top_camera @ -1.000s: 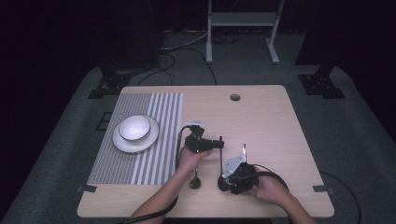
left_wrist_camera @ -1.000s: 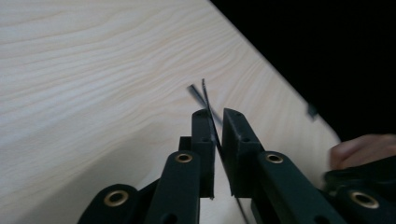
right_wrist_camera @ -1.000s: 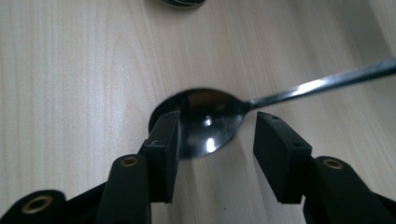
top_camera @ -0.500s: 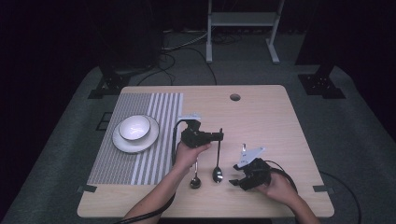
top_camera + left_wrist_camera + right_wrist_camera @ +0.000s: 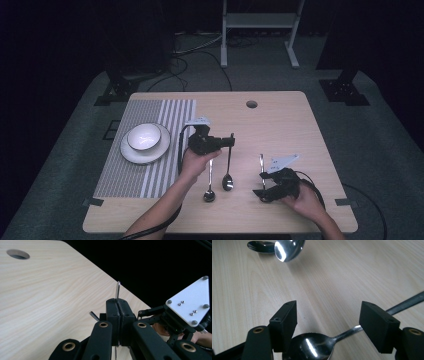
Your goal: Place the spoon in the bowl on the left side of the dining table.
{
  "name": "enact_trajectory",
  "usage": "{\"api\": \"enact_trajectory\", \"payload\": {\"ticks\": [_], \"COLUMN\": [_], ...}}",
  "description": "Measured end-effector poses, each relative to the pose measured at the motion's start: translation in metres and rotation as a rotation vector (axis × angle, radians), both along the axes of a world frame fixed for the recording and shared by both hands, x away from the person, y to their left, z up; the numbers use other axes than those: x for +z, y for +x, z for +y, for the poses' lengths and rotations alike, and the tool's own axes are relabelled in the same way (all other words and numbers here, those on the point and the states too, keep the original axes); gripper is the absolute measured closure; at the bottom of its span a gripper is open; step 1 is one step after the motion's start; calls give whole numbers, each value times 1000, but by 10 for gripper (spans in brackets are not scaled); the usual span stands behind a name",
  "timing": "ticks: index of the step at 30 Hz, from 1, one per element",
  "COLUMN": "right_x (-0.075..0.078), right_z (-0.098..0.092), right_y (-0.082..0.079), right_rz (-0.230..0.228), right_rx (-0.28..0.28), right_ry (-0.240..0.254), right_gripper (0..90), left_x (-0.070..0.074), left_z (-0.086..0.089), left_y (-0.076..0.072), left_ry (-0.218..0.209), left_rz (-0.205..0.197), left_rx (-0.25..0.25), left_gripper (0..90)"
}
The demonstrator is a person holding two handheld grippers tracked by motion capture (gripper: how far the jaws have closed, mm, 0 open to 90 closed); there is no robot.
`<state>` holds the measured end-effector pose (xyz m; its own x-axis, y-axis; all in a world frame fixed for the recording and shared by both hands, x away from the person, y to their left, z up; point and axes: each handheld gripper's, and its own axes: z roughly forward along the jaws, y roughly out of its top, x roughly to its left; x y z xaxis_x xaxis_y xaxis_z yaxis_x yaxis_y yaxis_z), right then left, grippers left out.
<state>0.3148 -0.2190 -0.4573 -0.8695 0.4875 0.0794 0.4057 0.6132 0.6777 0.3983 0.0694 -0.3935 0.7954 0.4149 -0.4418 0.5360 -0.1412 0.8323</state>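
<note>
My left gripper (image 5: 231,141) (image 5: 117,305) is shut on the thin handle of a steel spoon (image 5: 227,182) (image 5: 118,290), whose bowl (image 5: 288,248) hangs low over the table's middle. A second spoon (image 5: 209,195) (image 5: 260,246) lies flat just left of it, below the left hand. My right gripper (image 5: 260,184) (image 5: 330,315) stands open near the front right. Its jaws stand on either side of a third spoon (image 5: 312,345), and that spoon's handle (image 5: 261,162) points away across the table. The right gripper's grey plate (image 5: 190,302) appears in the left gripper view.
A white bowl (image 5: 144,136) sits on a white plate (image 5: 131,155) on a grey striped placemat (image 5: 150,180) at the left. A round cable hole (image 5: 251,104) lies near the table's far edge. A metal stand (image 5: 257,20) is on the floor beyond.
The right gripper moved right, away from the middle spoon, and now stands open around the third spoon. The left gripper rose slightly away from the person, shut on the middle spoon's handle.
</note>
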Motion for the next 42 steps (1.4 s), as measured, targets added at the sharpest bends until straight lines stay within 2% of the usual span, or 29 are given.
{"api": "enact_trajectory", "payload": {"ticks": [10, 15, 25, 42], "right_x": [-1, 0, 4, 5], "right_z": [-8, -11, -22, -29], "right_y": [0, 1, -1, -2], "right_rz": [6, 6, -2, -10], "right_rx": [-31, -46, -74, -98], "right_ry": [14, 19, 42, 39], "right_gripper": [281, 276, 274, 262], "left_x": [10, 15, 23, 32], "left_z": [14, 20, 30, 43], "left_y": [-1, -1, -1, 1], "left_ry": [18, 41, 50, 67], "left_rz": [-25, -44, -66, -88], "left_rx": [-1, -4, 17, 46], "left_gripper": [892, 893, 893, 892]}}
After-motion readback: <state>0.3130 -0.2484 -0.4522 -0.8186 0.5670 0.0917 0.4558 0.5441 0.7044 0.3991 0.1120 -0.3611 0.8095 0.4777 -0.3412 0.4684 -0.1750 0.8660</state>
